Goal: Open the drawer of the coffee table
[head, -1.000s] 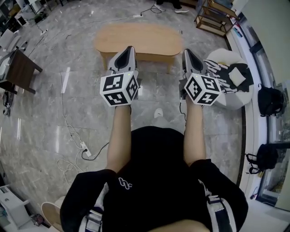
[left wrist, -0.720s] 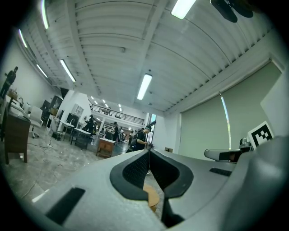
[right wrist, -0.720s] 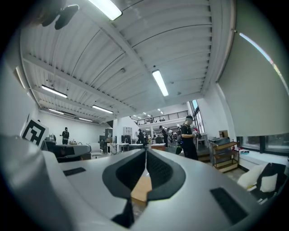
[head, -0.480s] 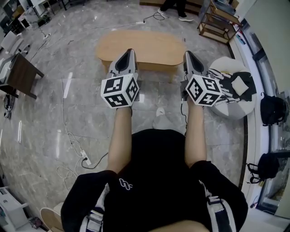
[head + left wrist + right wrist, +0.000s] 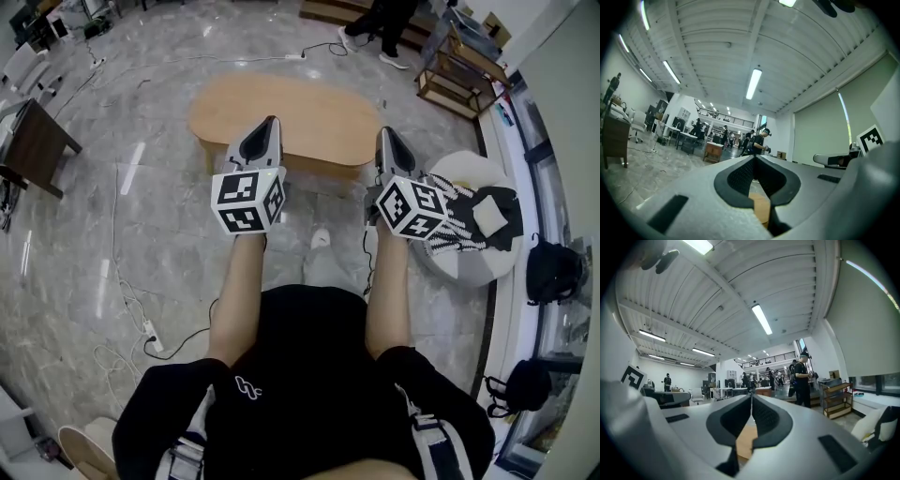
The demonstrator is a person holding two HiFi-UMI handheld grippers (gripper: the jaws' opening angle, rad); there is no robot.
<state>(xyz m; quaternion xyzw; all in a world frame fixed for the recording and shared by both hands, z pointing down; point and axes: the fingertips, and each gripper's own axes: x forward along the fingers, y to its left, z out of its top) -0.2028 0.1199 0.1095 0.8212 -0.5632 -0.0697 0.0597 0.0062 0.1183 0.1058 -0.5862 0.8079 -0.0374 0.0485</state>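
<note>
Both grippers are advancing toward the coffee table, which is now sitting closer than a second ago, just ahead of the jaw tips. The left gripper and the right gripper are pointing level, each with its jaws pressed together and holding nothing. The drawer is not showing on the table's near side. The approach is probably continuing, and the jaws will need opening first.

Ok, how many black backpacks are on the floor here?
2. The first backpack sits along the right-hand wall, just past the white cushion. The second backpack lies along that same side, lower in the head view. More could be out of frame.
</note>
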